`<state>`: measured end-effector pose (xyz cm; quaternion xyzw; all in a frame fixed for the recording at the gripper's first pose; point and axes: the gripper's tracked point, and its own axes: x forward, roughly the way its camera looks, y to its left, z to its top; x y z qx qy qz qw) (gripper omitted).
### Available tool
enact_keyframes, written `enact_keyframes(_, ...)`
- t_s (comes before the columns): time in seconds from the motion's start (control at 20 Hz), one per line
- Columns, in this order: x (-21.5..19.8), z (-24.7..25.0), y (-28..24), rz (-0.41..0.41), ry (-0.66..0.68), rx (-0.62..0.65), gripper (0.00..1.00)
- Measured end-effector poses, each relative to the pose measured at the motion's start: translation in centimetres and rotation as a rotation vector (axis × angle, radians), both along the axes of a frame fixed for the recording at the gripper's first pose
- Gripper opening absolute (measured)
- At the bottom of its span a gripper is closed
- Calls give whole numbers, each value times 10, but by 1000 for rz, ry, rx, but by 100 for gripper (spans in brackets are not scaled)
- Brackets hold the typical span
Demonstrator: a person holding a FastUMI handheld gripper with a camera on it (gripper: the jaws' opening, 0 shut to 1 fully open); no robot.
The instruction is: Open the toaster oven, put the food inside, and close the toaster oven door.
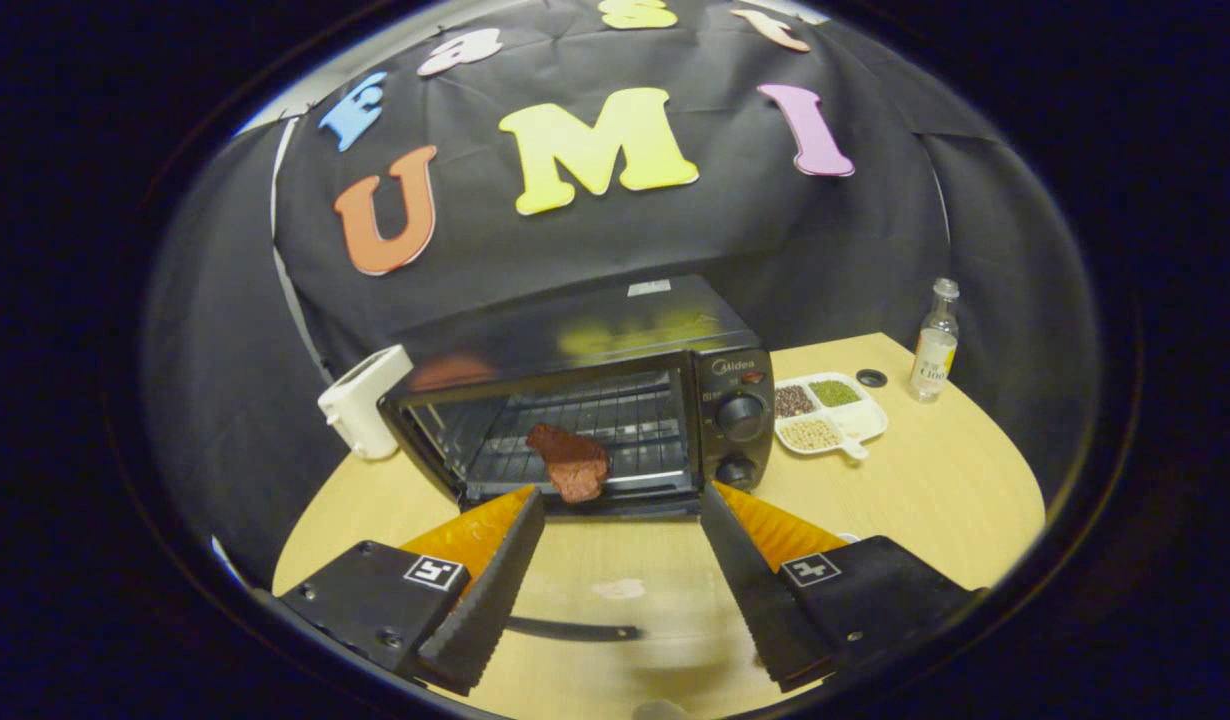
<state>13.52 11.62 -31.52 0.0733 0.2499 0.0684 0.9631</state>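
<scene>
Toaster oven [615, 400] sitting on wooden table [935, 480], door [585, 560] lying open toward me — dark handle showing low between fingers. Food [572, 462], reddish meat piece, resting on rack near front of oven cavity, just beyond fingertips. My gripper [622, 503] hovering wide open, holding nothing, fingers flanking oven opening. White appliance [363, 402] standing beside oven on far side from divided dish [830, 412] of beans; clear bottle [935, 345] standing near that dish.
</scene>
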Motion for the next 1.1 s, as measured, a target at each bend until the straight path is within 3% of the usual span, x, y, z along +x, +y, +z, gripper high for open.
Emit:
enact_keyframes(0.2, -36, -21, 1, 63, 39, -95, 100)
enact_keyframes(0.6, -91, -69, 28, 63, 130, -172, 100)
enact_keyframes(1.1, -97, -133, 49, 33, 244, -165, 100)
